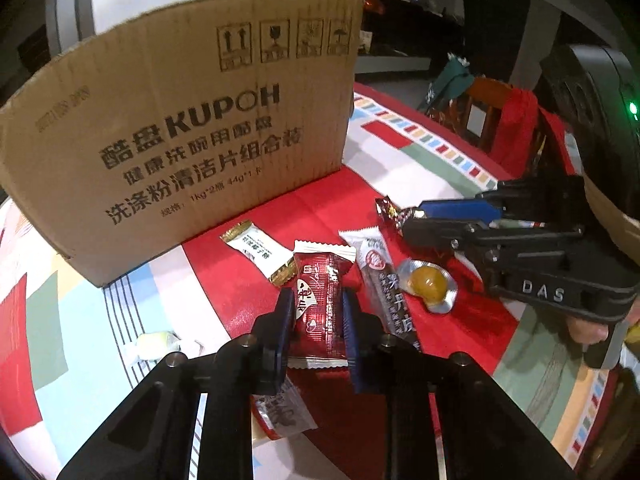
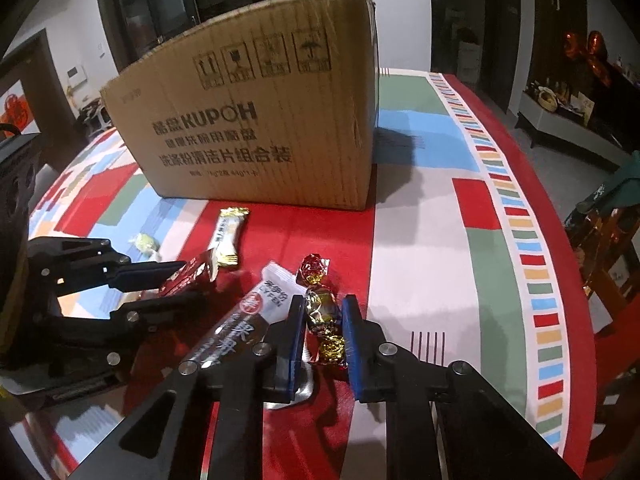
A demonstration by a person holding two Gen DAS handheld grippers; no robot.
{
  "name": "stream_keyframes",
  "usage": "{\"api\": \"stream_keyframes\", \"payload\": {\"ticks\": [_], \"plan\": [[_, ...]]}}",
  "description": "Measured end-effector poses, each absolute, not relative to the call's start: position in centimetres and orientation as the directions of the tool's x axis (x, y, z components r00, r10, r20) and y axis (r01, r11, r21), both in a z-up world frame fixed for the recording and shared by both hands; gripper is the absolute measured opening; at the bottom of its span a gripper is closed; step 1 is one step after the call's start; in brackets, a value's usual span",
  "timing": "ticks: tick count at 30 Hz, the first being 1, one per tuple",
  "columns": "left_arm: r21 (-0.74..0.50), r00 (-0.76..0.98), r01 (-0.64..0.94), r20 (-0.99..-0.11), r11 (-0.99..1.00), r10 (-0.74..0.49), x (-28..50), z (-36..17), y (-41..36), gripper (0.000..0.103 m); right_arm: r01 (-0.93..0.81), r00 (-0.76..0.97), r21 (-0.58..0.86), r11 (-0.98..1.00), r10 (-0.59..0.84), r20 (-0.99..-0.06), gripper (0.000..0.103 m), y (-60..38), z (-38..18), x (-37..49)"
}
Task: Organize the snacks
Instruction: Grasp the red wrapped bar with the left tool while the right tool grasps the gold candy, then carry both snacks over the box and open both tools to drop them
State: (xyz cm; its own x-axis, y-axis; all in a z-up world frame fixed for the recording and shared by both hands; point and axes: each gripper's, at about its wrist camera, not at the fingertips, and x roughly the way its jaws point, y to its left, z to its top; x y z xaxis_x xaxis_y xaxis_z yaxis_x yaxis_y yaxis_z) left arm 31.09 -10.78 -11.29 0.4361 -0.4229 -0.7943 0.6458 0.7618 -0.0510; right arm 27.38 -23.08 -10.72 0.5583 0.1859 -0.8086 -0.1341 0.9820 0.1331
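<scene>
My left gripper [image 1: 318, 312] is shut on a red snack packet [image 1: 320, 300], seen from the side in the right wrist view [image 2: 188, 278]. My right gripper [image 2: 323, 320] is closed around a dark gold-foil wrapped candy [image 2: 322, 316]; in the left wrist view [image 1: 416, 220] that candy [image 1: 390, 210] sticks out of its tips. On the cloth lie a white and gold packet [image 1: 260, 254], a long grey fruit-strip packet [image 1: 384, 280], an amber jelly cup [image 1: 428, 282] and a pale green candy [image 1: 154, 342]. A red-gold foil candy [image 2: 314, 268] lies ahead of my right gripper.
A tall cardboard box [image 1: 180, 128] printed KUPOH stands behind the snacks, its top above both cameras. The table wears a red, green and blue patterned cloth [image 2: 420, 240]. A wooden chair with a red bag [image 1: 516, 120] stands at the table's right edge. Another packet [image 1: 276, 412] lies under my left gripper.
</scene>
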Motion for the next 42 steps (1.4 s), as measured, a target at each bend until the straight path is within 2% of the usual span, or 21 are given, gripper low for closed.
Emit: {"api": "stream_keyframes", "payload": {"ticks": [16,42], "plan": [[-0.070,0.530,0.582,-0.722,0.810,-0.443,28.2,-5.6,-8.5,0.024,-0.166,0.628,0.147,0.975,0.220,-0.746,0.019,-22.0,-5.5,24.7],[-0.083,0.716,0.462,-0.553,0.883,-0.426,26.0,4.4,-4.4,0.024,-0.215,0.770,0.173,0.961,0.275,-0.575,0.019,-20.0,4.8,23.5]]}}
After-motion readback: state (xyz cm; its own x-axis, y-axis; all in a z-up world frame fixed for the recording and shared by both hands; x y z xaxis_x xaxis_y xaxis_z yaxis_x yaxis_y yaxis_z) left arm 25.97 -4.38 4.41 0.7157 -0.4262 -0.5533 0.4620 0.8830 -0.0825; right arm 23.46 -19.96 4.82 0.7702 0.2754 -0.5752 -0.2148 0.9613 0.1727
